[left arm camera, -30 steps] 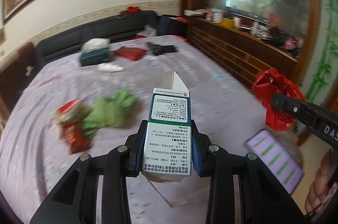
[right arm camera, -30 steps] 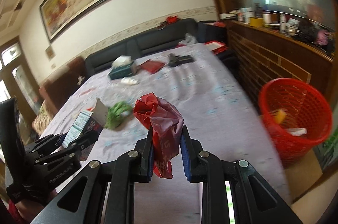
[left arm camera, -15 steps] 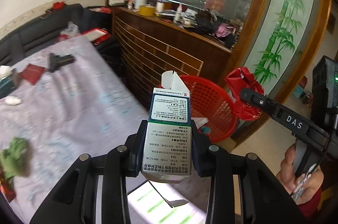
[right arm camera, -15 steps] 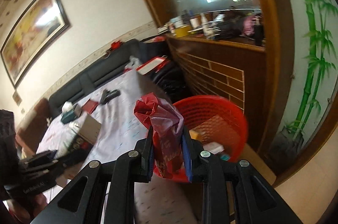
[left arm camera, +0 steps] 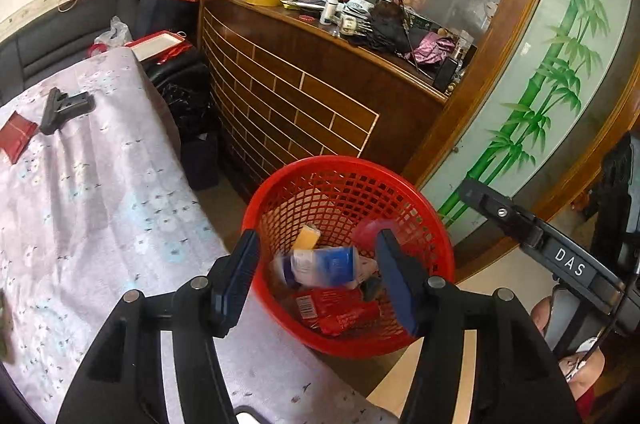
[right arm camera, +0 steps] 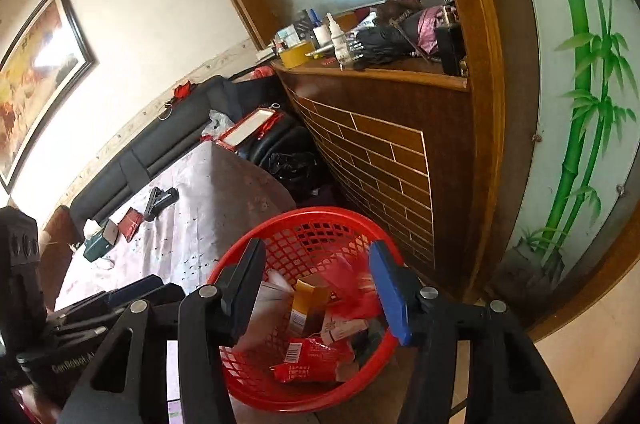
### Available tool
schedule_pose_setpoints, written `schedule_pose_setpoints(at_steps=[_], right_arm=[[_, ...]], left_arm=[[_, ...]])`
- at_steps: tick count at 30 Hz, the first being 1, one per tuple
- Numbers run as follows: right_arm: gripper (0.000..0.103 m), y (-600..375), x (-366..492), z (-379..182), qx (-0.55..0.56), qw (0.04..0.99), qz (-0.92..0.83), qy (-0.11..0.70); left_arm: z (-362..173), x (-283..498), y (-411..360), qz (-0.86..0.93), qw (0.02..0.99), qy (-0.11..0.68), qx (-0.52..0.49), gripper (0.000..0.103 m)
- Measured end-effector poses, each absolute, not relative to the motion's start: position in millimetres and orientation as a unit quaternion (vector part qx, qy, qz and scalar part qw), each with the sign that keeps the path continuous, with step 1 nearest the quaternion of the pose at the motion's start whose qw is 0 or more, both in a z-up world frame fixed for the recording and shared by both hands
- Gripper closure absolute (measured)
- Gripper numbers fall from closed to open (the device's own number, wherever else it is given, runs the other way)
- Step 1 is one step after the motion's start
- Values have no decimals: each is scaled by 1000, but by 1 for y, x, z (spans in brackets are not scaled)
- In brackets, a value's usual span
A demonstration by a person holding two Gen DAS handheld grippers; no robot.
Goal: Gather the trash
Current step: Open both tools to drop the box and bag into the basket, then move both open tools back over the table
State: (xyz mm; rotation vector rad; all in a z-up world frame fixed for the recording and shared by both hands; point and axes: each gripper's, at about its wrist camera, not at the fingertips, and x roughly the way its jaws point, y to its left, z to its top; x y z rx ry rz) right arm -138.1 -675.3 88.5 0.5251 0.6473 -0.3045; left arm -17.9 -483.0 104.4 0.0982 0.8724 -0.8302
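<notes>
Left wrist view: my left hand-held gripper (left arm camera: 316, 278) is opening above the basket (left arm camera: 256, 208), so the box (left arm camera: 320, 266) drops in; the right hand-held gripper (right arm camera: 318, 282) also spreads, releasing its wrapper (right arm camera: 352, 288).

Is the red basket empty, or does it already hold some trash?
Not empty: the red basket holds a red wrapper, a yellow box and other packaging.

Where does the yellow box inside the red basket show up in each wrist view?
Left wrist: the yellow box stands in the red basket, between the open fingers, left of centre.
Right wrist: the yellow box sits mid-basket, just below centre.
Shared landmark: the red barcode wrapper, in front of it.
</notes>
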Motion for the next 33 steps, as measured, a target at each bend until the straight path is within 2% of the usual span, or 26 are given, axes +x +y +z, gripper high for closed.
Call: schedule_pose_setpoints(at_steps=[3, 8, 15, 24, 33], right_arm=[[44, -673, -148, 92, 261, 905, -140, 304], [44, -649, -156, 100, 259, 909, -122, 302], [36, -576, -153, 110, 240, 916, -75, 314], [35, -460, -123, 105, 193, 917, 12, 349], [36, -375, -100, 88, 150, 908, 80, 383]], left_arm=[[111, -25, -463, -380, 832, 400, 48, 44], [115, -34, -421, -360, 843, 396, 43, 35], [109, -51, -338, -315, 862, 395, 35, 35], [95, -56, -210, -216, 888, 405, 4, 35], [67, -33, -55, -52, 906, 412, -78, 37]])
